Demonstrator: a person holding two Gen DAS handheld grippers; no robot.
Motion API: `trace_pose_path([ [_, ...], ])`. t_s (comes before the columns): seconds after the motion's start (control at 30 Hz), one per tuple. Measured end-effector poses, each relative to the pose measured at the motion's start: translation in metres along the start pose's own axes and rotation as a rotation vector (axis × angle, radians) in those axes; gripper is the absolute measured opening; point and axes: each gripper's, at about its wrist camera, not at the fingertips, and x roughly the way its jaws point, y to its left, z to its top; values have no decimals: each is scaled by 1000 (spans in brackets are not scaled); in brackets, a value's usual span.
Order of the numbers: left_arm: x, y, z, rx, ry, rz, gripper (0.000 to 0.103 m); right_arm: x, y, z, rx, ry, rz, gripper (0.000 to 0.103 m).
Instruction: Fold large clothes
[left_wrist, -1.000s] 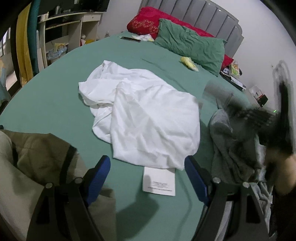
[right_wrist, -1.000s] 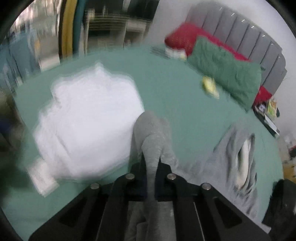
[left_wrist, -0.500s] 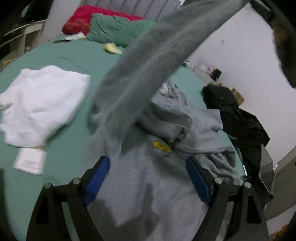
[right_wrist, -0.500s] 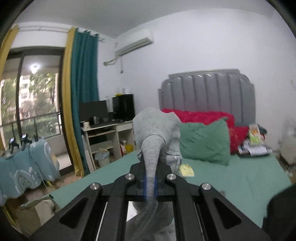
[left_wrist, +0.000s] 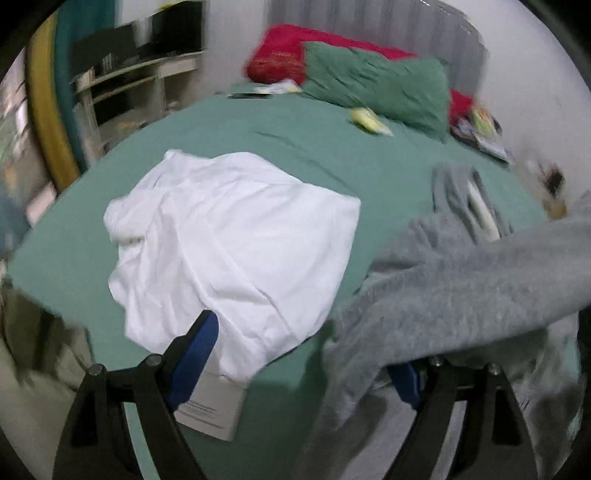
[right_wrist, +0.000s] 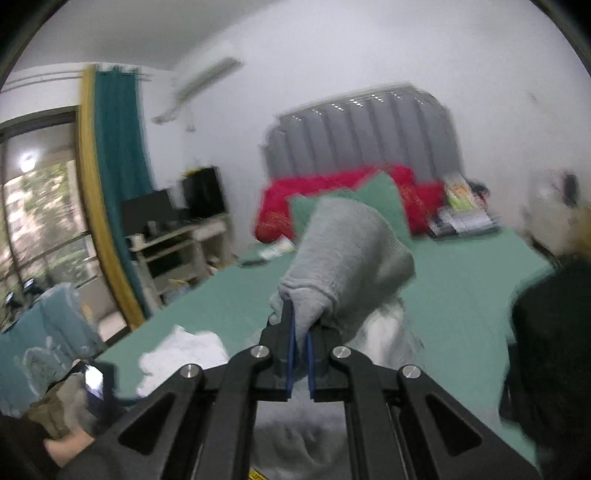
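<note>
A grey sweatshirt (left_wrist: 443, 288) lies on the right side of the green bed (left_wrist: 303, 147), one sleeve lifted and stretched across the view to the right. My right gripper (right_wrist: 300, 347) is shut on that sleeve's cuff (right_wrist: 343, 258) and holds it up in the air. My left gripper (left_wrist: 295, 354) is open and empty above the bed's front edge; its right finger is partly hidden by the grey cloth. A crumpled white garment (left_wrist: 229, 243) lies on the bed's middle left, just past the left finger.
A white paper (left_wrist: 210, 410) lies under the white garment's near edge. A khaki garment (left_wrist: 33, 354) is at the front left. Green (left_wrist: 376, 88) and red (left_wrist: 280, 55) pillows and a yellow item (left_wrist: 369, 120) sit at the headboard. A desk (left_wrist: 140, 85) stands left.
The left gripper has swung back left, so the white garment is in front again. The right gripper has tilted down slightly with the sleeve still in it.
</note>
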Motion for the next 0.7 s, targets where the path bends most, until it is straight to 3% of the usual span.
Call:
trace_pose_path([
  [0.07, 2, 3, -10, 74, 41, 21, 86, 7, -33, -51, 67, 105, -83, 4],
  [0.1, 4, 2, -17, 110, 92, -6, 86, 8, -45, -69, 88, 149, -115, 4],
  [0.13, 3, 2, -29, 149, 170, -97, 87, 9, -59, -94, 124, 212, -147, 4],
  [0.2, -6, 2, -48, 167, 249, -210, 86, 10, -87, -143, 276, 339, -187, 4],
  [0.23, -9, 0, -59, 193, 305, -248, 87, 5, -97, -161, 333, 366, -188, 4],
  [0.3, -17, 1, -69, 201, 331, -314, 87, -6, -107, -178, 386, 388, -159, 7],
  [0.37, -23, 8, -74, 161, 338, -377, 87, -16, -103, -173, 352, 387, -154, 14],
  [0.4, -26, 13, -74, 134, 348, -391, 87, -18, -96, -166, 324, 396, -156, 24],
  [0.43, -31, 19, -72, 118, 363, -424, 87, -20, -94, -160, 291, 399, -164, 55],
  [0.5, -43, 28, -64, 124, 336, -467, 87, -27, -90, -135, 199, 344, -196, 90],
  [0.57, -59, 39, -46, 123, 268, -461, 87, -39, -93, -112, 140, 295, -199, 90],
  [0.63, -66, 51, -26, 60, 199, -492, 87, -46, -103, -92, 108, 258, -230, 90],
  [0.7, -69, 48, -11, 21, 120, -515, 91, -35, -124, -88, 116, 279, -250, 90],
])
